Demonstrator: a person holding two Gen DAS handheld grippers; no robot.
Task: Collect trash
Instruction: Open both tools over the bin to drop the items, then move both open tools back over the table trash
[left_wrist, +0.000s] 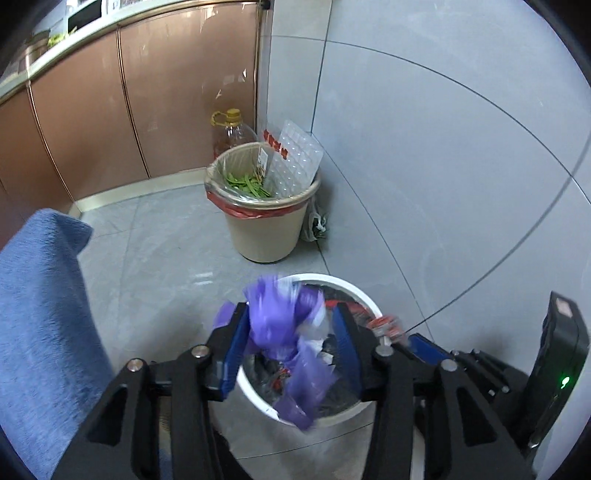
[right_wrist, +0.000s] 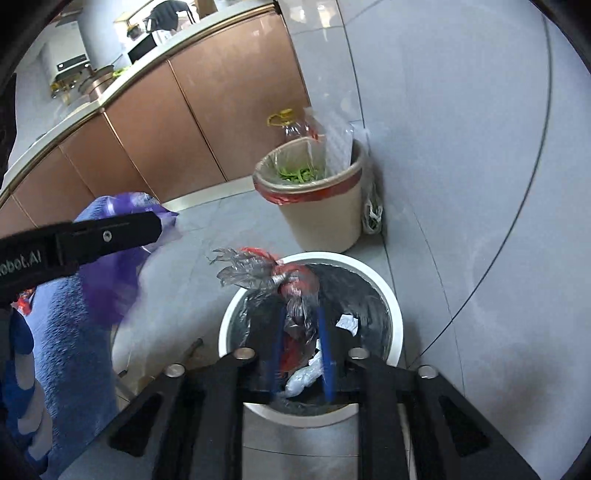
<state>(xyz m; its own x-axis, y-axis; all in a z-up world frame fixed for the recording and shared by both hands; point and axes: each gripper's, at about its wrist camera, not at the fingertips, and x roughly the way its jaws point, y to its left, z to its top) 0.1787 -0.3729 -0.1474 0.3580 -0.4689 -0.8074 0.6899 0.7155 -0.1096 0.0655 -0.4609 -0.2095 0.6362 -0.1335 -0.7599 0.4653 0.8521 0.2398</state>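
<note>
2 bags of trash hanging over the white bin (left_wrist: 364, 299)

The left gripper (left_wrist: 290, 345) is standing with its jaws apart, a blurred, crumpled purple plastic bag (left_wrist: 284, 332) hanging loose between its blue pads above the bin. The right gripper (right_wrist: 301, 350) is showing a narrow gap, with a knotted clear bag of red scraps (right_wrist: 291, 284) between its fingers; whether they are pressing it, I cannot tell.

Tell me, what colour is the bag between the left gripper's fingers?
Purple. The plastic bag shows best in the left wrist view.
</note>
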